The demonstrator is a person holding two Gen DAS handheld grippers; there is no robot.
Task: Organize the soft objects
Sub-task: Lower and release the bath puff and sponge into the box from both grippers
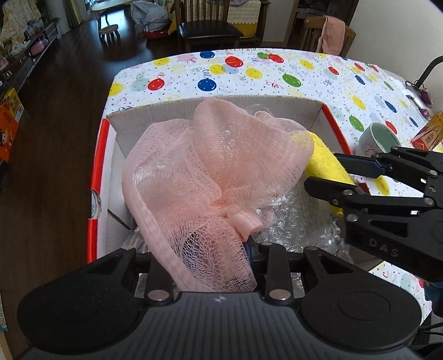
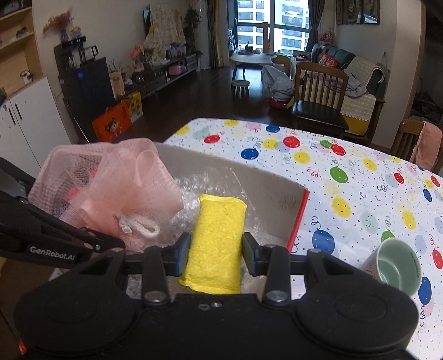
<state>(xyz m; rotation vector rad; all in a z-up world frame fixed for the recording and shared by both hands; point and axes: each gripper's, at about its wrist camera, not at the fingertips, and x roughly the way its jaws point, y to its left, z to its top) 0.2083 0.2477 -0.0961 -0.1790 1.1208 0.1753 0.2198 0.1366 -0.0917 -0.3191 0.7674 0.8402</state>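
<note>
Balloon-print tablecloth point(image 2: 360, 193) covers the table; a cardboard box point(image 1: 249, 110) lined with bubble wrap point(image 1: 299, 221) sits on it. Left gripper point(image 1: 210, 254) is clamped on a pink mesh sponge point(image 1: 210, 166) held over the box. Right gripper point(image 2: 216, 249) grips a yellow cloth roll point(image 2: 218, 235) inside the box, just beside the sponge. A green-lined mug point(image 2: 396, 265) lies on the table right of the box.

two close wrist views, shared box point(image 1: 216, 110)

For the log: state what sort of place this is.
Most likely a home living and dining room: a sofa by a tall window, wooden chairs, and a table with a balloon-print cloth.
</note>
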